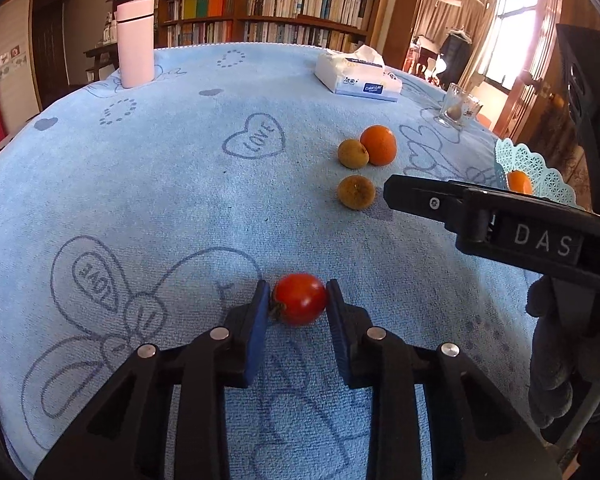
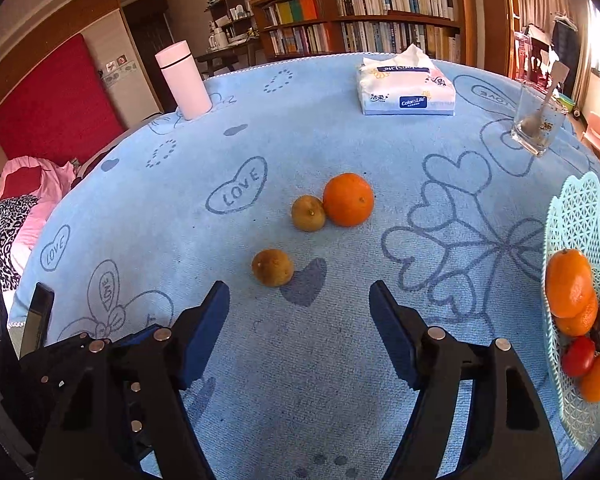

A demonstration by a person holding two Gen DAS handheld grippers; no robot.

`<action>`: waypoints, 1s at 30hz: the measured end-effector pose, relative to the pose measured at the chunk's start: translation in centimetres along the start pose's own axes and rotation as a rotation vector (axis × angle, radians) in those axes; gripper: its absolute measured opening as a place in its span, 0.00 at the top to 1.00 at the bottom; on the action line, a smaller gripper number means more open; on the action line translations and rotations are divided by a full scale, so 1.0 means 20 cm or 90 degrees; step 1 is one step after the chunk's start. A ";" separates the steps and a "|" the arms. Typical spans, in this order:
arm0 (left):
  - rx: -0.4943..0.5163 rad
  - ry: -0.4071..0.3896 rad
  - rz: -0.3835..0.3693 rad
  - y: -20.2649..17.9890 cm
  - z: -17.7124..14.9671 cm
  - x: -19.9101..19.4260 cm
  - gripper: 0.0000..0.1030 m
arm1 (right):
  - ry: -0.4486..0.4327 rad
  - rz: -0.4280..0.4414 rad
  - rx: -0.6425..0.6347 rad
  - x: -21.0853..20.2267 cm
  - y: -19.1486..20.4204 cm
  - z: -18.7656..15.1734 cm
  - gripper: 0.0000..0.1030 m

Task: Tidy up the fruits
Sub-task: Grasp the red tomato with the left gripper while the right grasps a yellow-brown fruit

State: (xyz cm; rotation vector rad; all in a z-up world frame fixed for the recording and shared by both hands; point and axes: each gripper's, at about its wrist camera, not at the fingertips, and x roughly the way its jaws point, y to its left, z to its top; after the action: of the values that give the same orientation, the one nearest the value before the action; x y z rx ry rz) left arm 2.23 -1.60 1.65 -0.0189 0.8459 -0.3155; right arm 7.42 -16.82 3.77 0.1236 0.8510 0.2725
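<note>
Bookshelves [image 2: 364, 8] are lining the far wall behind a table [image 1: 180, 184] draped in a pale blue towel printed with hearts and flowers. Near the front edge, the left tongs [image 1: 299, 298] are clamping a small red tomato [image 1: 300, 299], their blue pads pressing on both its sides while it is sitting on the cloth. The right tongs [image 2: 300, 300] are hanging open over bare cloth with nothing between them; a brown fruit [image 2: 273, 267] is lying just beyond their tips. Farther back, a second brown fruit [image 2: 308, 213] is touching an orange [image 2: 348, 199]. At the right edge of the table, a light blue lattice basket [image 2: 580, 216] is holding oranges, a small red tomato and a dark fruit. A pink flask [image 2: 184, 80] is standing upright at the far left, a tissue pack [image 2: 406, 90] is lying at the far middle, and a glass [image 2: 536, 120] is standing to its right.
</note>
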 end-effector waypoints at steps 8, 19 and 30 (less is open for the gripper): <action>-0.026 -0.017 -0.005 0.04 0.00 -0.02 0.72 | 0.045 0.008 -0.021 0.20 0.06 0.07 0.60; -0.027 -0.013 -0.003 0.04 -0.01 -0.01 0.72 | 0.030 -0.005 -0.009 0.16 0.02 0.04 0.72; -0.010 -0.017 0.026 0.02 -0.01 -0.01 0.72 | -0.020 -0.017 0.029 -0.05 -0.11 0.02 0.72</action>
State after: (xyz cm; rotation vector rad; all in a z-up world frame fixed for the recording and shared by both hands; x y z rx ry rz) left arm 2.05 -1.20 1.71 -0.0197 0.8208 -0.2699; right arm 7.56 -19.15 4.26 0.1582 0.8276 0.2264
